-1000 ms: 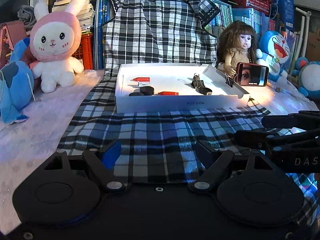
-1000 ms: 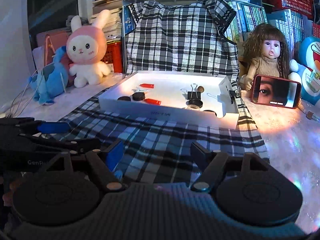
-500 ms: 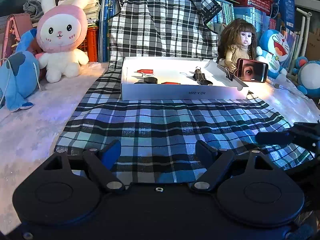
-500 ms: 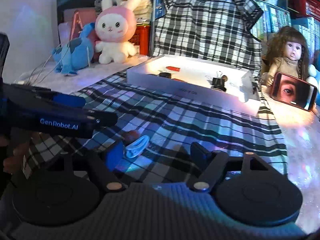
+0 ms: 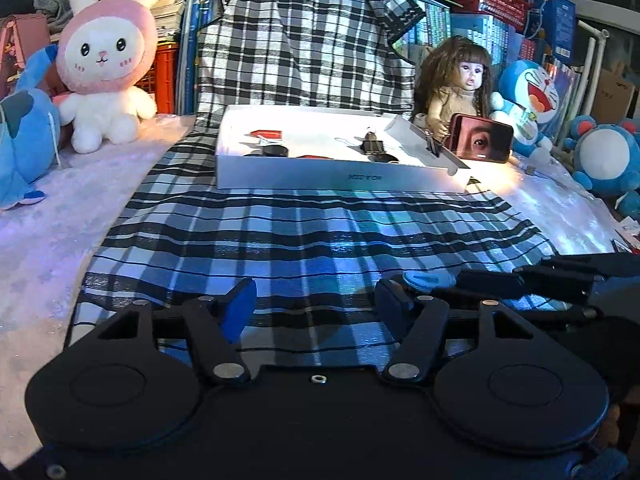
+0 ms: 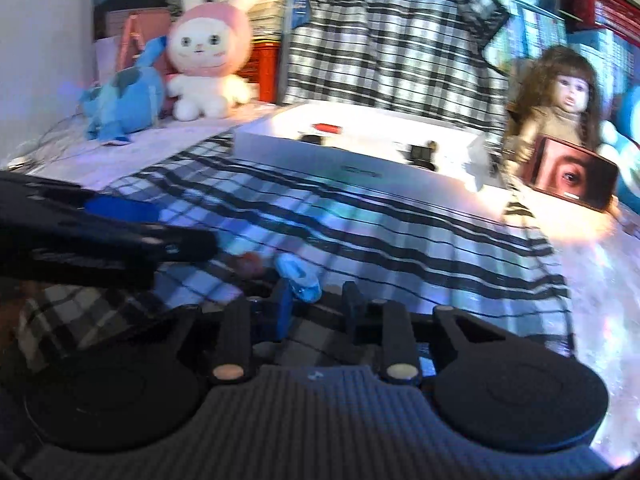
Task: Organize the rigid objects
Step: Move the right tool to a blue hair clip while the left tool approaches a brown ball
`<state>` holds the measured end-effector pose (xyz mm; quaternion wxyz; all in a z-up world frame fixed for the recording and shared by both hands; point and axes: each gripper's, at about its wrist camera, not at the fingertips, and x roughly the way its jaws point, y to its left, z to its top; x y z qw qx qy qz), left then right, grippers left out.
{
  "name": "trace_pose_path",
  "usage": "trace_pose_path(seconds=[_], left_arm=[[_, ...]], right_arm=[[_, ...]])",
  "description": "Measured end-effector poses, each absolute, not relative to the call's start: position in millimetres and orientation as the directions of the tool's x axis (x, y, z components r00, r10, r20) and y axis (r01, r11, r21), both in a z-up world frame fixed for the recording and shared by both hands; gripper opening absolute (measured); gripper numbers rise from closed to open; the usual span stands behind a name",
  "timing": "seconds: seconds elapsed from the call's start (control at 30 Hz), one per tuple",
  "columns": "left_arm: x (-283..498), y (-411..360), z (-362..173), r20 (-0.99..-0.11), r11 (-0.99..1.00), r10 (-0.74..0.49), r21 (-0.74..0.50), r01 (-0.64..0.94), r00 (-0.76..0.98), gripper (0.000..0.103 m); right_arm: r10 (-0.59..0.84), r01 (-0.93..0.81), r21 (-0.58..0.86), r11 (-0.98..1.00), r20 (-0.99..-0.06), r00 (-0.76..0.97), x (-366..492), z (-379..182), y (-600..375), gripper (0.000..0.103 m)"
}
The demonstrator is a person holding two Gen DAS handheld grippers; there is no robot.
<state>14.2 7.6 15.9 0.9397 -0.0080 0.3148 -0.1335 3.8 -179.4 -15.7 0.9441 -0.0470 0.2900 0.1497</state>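
My right gripper (image 6: 316, 300) hangs low over the plaid cloth (image 5: 312, 236), jaws closing with only a narrow gap left; a small light-blue object (image 6: 298, 278) lies on the cloth just at its left fingertip, and through the blur I cannot tell whether the pads touch it. My left gripper (image 5: 316, 300) is about half open and closing with nothing between the fingers, the same light-blue object (image 5: 428, 279) just beyond its right fingertip. The white tray (image 5: 340, 178) sits farther back on the cloth holding small red and black pieces, well apart from both grippers.
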Motion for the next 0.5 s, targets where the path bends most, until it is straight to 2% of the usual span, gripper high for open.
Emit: trace_pose_path(seconds=[0.17, 0.33, 0.47, 0.5], left_arm=[[12, -9, 13, -0.589, 0.95, -0.297, -0.104, 0.294, 0.752, 0.061], [13, -22, 8, -0.6, 0.939, -0.328, -0.118, 0.324, 0.73, 0.044], [16, -26, 5, -0.602, 0.934, -0.341, -0.13, 0.333, 0.722, 0.019], [16, -25, 5, -0.604, 0.935, -0.339, -0.133, 0.329, 0.721, 0.018]], right_arm=[[0.194, -0.226, 0.015, 0.974, -0.563, 0.803, 10, -17, -195, 0.032], [0.186, -0.209, 0.023, 0.978, -0.562, 0.806, 10, -18, -202, 0.037], [0.233, -0.251, 0.043, 0.967, -0.55, 0.802, 5, -17, -203, 0.039], [0.244, -0.265, 0.041, 0.963, -0.546, 0.801, 4, -17, -202, 0.045]])
